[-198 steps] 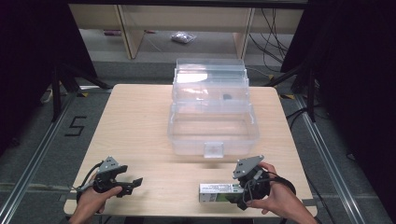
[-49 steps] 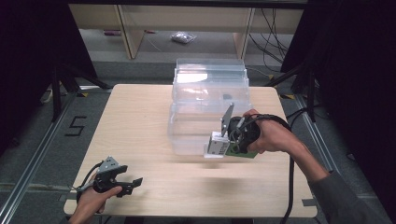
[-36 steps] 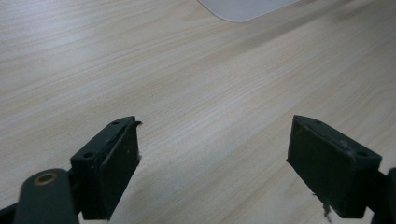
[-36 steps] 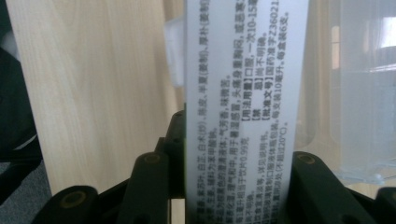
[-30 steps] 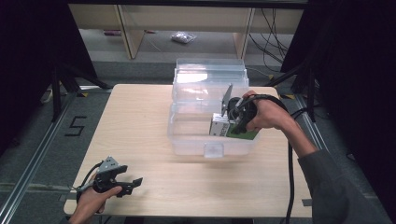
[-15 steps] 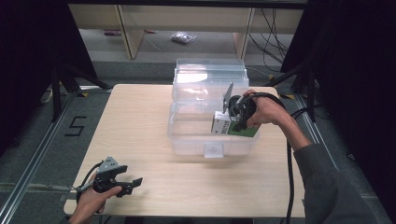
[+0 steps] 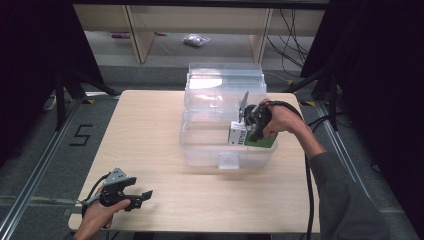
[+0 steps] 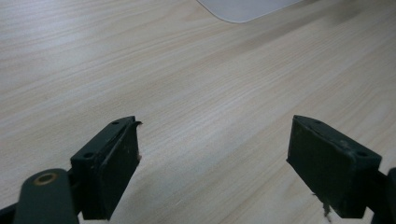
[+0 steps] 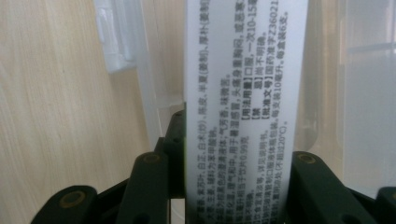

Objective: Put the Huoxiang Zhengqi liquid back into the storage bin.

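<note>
A white and green printed box (image 7: 246, 137) hangs inside the clear plastic bin (image 7: 200, 150), near its right front part. My right gripper (image 7: 252, 131) is shut on that box, held from above by a hand. In the right gripper view the box (image 9: 243, 93) stands between both black jaws, its white side covered in small print, with the bin's wall (image 9: 126, 51) behind it. My left gripper (image 7: 140, 197) rests at the table's front left, jaws open. In the left gripper view its fingertips (image 8: 114, 163) stand wide apart over bare wood.
The bin's open lid (image 7: 225, 82) stands up at its far side. A latch tab (image 7: 229, 161) sticks out at the bin's front. The light wooden table (image 7: 145, 130) drops off to floor on all sides; a shelf frame (image 7: 145, 30) and cables lie beyond.
My right gripper carried the box from the table's front edge up and over the bin's front wall; in the last half second it sank slightly inside. The left gripper stayed put.
</note>
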A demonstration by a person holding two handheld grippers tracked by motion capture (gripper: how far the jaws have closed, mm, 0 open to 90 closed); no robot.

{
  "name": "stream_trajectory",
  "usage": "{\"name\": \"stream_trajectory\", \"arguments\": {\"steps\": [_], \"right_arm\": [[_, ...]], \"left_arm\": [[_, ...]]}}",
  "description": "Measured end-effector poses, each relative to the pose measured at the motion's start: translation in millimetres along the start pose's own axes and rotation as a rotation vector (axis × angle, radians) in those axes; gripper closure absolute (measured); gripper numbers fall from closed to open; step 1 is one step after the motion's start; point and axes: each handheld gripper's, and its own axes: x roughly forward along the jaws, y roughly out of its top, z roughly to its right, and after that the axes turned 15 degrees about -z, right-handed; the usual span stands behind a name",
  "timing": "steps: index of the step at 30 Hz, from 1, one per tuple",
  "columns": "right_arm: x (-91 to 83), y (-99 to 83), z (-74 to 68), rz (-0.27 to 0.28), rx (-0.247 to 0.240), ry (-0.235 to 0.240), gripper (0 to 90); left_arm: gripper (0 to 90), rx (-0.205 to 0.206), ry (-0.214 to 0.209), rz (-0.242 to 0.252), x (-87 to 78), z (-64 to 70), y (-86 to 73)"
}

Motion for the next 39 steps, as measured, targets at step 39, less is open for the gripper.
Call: {"name": "stream_trajectory", "arguments": {"steps": [39], "right_arm": [[40.7, 1.0, 10.2, -0.012, -0.059, 0.038, 64.3]], "left_arm": [[16.0, 0.011, 0.002, -0.009, -0.3, -0.6, -0.3]]}}
